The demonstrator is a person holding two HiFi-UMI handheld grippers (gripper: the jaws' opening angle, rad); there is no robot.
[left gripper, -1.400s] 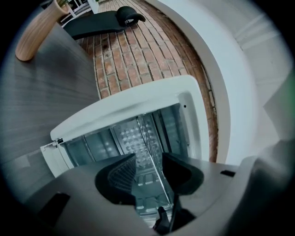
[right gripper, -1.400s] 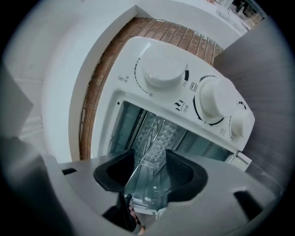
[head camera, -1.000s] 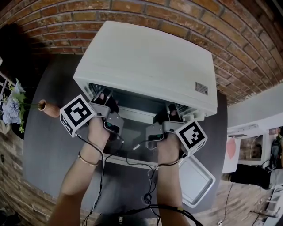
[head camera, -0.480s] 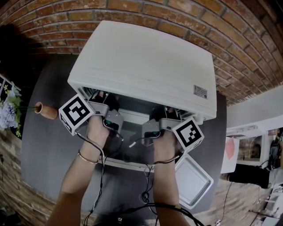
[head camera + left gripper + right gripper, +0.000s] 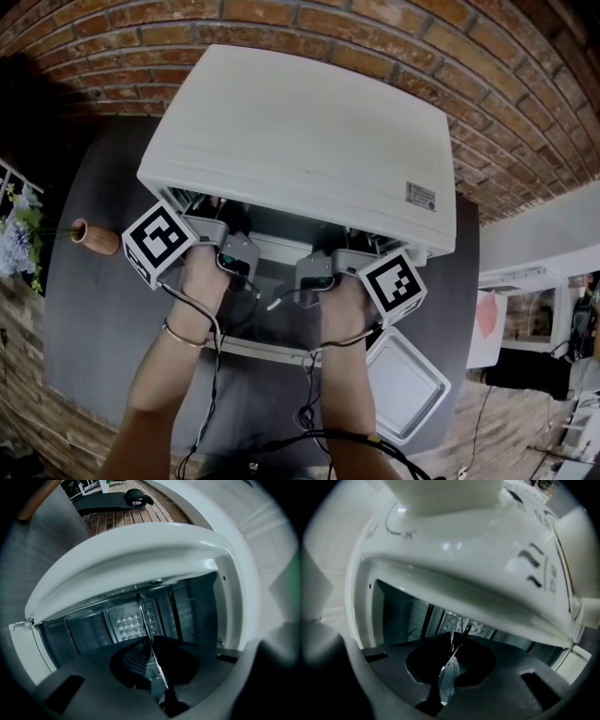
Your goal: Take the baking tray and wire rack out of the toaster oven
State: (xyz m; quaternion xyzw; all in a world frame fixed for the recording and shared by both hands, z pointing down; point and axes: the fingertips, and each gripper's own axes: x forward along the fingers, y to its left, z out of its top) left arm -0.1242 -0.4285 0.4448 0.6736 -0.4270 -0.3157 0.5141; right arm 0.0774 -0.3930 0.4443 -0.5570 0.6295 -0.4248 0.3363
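Left tool (image 5: 154,667), right tool (image 5: 452,660), both just closed onto wire rack (image 5: 143,620) edge, inside toaster oven (image 5: 300,141)

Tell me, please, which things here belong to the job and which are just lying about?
Job: oven; rack, gripped by left gripper and right gripper; tray, already out.
Lying about: vase; flowers.

Head view looks steeply down on the toaster oven (image 5: 300,141), upper centre of frame. The 2 gripper views sit close at its mouth, both facing its dark interior.
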